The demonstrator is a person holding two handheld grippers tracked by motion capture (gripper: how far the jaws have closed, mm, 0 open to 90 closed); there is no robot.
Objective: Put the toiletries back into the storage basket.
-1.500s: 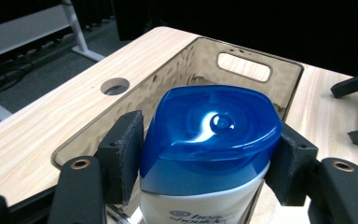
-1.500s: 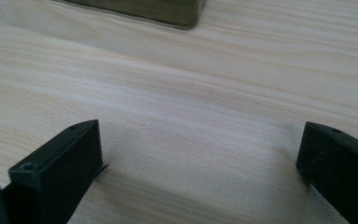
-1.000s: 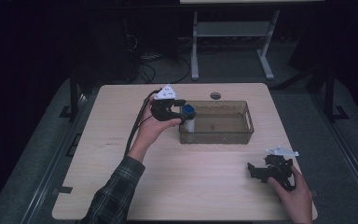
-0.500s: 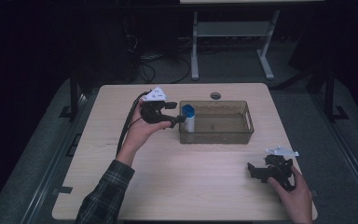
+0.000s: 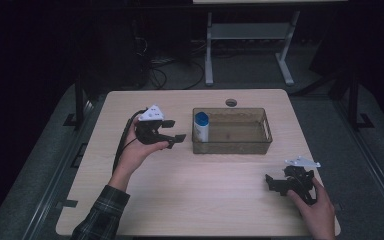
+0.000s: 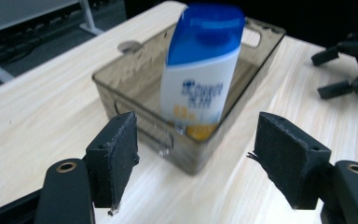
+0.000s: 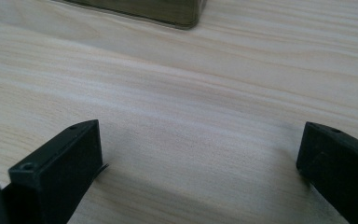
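Note:
A white bottle with a blue cap [image 5: 201, 126] [image 6: 200, 74] stands upright in the left end of a clear brown bin [image 5: 260, 141] [image 6: 121, 88] at the middle of the table. My left gripper [image 5: 172, 139] [image 6: 198, 161] is open and empty, held a short way left of the bin with its jaws pointing at the bottle. My right gripper [image 5: 274, 183] [image 7: 196, 172] rests open near the table's front right corner, with bare wood between its jaws. The right gripper [image 6: 349, 60] also shows far off in the left gripper view.
The light wooden table [image 5: 205, 200] has a round cable hole [image 5: 231, 102] behind the bin. A corner of the bin [image 7: 168, 11] shows at the top of the right gripper view. A white stand [image 5: 250, 35] is on the floor beyond the table.
My left gripper has let go of the bottle and drawn back to the left, away from the bin. The bottle stays standing in the bin. The right gripper has not moved.

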